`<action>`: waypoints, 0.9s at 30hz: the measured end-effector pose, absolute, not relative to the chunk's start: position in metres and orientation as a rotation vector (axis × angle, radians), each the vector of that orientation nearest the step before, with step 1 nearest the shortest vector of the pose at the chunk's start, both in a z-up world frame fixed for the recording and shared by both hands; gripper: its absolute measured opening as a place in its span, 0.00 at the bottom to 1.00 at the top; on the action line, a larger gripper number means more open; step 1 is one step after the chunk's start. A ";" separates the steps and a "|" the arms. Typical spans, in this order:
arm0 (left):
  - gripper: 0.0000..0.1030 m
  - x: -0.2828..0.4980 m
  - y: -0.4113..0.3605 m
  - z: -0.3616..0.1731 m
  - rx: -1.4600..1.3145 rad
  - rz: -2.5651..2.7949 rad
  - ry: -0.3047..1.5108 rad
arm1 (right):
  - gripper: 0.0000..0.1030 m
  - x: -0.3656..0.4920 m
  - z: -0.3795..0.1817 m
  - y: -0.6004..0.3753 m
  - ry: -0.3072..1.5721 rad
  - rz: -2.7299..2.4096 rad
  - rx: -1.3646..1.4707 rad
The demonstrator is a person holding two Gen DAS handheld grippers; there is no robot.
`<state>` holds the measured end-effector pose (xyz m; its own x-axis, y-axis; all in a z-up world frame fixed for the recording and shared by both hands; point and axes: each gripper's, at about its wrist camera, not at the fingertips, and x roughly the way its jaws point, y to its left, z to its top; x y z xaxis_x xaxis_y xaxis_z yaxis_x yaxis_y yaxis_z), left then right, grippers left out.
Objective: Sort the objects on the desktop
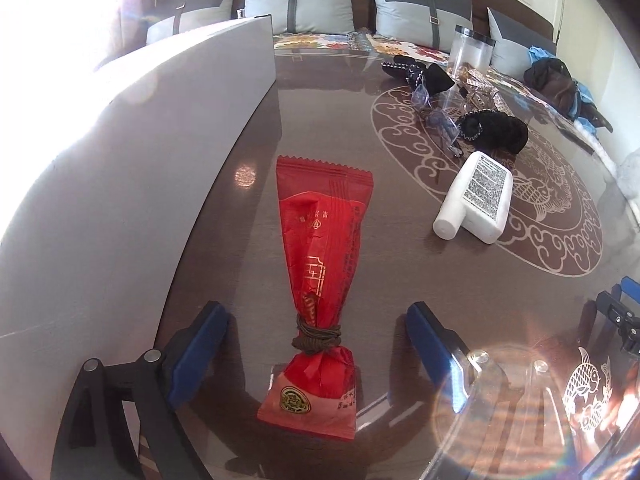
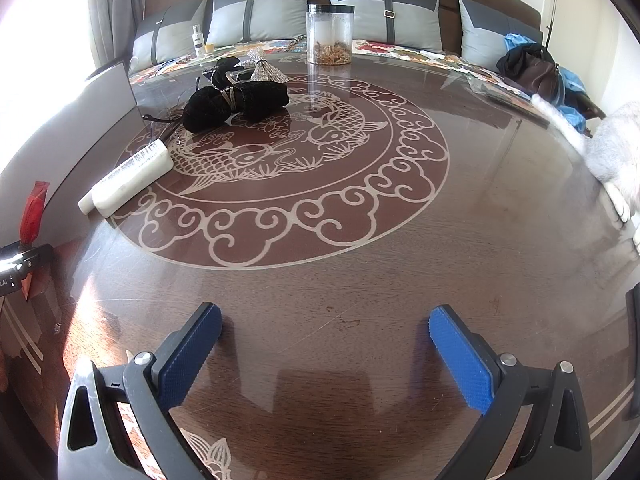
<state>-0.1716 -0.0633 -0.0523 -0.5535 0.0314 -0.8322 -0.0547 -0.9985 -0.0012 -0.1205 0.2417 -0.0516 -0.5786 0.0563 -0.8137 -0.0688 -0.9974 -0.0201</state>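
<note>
Left gripper (image 1: 316, 320), jaws spread, straddles the cord-tied red snack packet (image 1: 320, 256) lying lengthwise away on the glass table (image 1: 360, 288); right gripper (image 2: 324, 320), spread and empty, sits farther off.

Landmark: the round glass table (image 2: 460, 240) with a fish motif.
Cushions (image 2: 260, 16): grey, in a row on the bench behind the table.
Dark bag (image 2: 532, 70): on the bench past the table's far right edge, with blue cloth beside it.
Small bottle (image 2: 197, 40): upright behind the table's far left edge.
</note>
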 end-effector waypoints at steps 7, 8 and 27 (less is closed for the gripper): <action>0.99 -0.172 -0.062 -0.054 -1.450 2.748 0.033 | 1.00 -0.121 -0.052 0.242 0.021 2.730 -1.406; 0.99 -0.172 -0.061 -0.054 -1.448 2.751 0.033 | 1.00 -0.121 -0.052 0.241 0.021 2.730 -1.406; 1.00 -0.172 -0.061 -0.055 -1.439 2.762 0.032 | 1.00 -0.121 -0.052 0.242 0.020 2.729 -1.407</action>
<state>-0.1719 -0.0612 -0.0553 -0.5729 0.0148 -0.8195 -0.0337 -0.9994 0.0055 -0.1206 0.2415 -0.0517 -0.5781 0.0568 -0.8140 -0.0691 -0.9974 -0.0206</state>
